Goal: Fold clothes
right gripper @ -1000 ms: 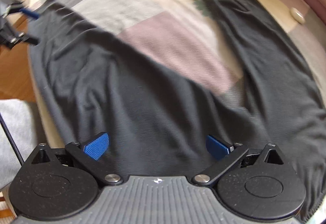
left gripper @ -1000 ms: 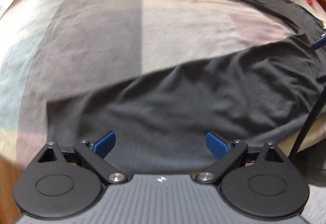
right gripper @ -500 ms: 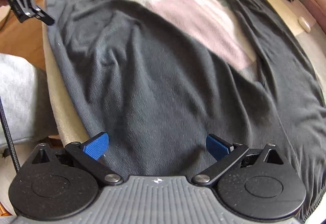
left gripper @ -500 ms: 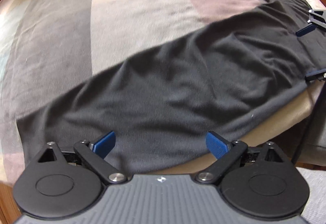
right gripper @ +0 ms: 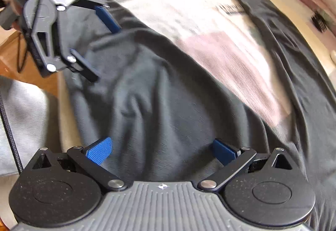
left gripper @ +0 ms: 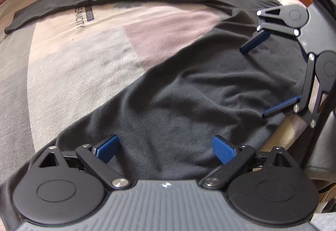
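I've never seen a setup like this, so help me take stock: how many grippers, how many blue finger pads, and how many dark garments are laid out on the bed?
Grippers: 2, left gripper and right gripper, both open.
Blue finger pads: 4, two per gripper.
Dark garments: 1, spread on the blanket.
Total: 7.

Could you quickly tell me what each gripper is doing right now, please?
Left gripper: open, holding nothing, over the dark garment.
Right gripper: open, holding nothing, over the same garment.
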The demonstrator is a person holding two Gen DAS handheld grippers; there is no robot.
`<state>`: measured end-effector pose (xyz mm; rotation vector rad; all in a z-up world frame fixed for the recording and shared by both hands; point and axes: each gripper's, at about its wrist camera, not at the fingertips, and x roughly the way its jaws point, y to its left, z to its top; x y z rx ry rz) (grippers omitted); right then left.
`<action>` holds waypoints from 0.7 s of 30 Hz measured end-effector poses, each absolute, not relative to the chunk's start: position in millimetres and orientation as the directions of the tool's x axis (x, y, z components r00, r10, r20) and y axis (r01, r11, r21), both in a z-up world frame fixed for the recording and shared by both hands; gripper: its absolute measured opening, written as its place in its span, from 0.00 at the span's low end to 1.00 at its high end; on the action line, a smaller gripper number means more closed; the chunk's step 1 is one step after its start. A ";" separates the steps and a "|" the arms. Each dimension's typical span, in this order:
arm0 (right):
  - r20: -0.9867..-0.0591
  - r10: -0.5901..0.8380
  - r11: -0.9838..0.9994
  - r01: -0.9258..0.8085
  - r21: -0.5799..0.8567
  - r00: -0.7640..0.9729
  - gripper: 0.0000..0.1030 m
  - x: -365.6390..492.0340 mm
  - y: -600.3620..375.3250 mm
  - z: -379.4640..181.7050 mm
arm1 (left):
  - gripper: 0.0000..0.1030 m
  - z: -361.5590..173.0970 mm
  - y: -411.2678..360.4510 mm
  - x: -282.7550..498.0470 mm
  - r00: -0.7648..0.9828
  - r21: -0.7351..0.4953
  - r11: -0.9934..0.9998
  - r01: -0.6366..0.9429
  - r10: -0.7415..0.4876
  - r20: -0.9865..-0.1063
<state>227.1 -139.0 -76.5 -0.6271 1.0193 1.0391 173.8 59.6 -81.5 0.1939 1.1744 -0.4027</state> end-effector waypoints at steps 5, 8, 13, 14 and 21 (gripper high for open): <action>-0.911 0.369 0.535 -0.843 0.048 0.183 1.00 248.4 -156.9 -68.2 | 0.93 -81.2 69.0 173.7 0.311 -0.032 0.923 0.384 -0.161 -0.937; -0.896 0.393 0.558 -0.828 0.056 0.204 1.00 250.0 -158.7 -57.7 | 0.93 -71.5 71.0 177.6 0.328 -0.047 0.927 0.373 -0.179 -0.928; -0.882 0.409 0.575 -0.817 0.049 0.235 1.00 260.9 -146.2 -59.7 | 0.93 -74.1 62.1 190.6 0.335 -0.075 0.922 0.379 -0.212 -0.918; -0.883 0.408 0.581 -0.812 0.056 0.231 1.00 264.5 -144.8 -63.3 | 0.93 -76.2 60.8 192.3 0.332 -0.078 0.922 0.379 -0.214 -0.919; -0.860 0.447 0.564 -0.824 0.055 0.248 1.00 280.6 -121.0 -71.4 | 0.93 -81.7 56.7 195.3 0.316 -0.049 0.919 0.392 -0.184 -0.931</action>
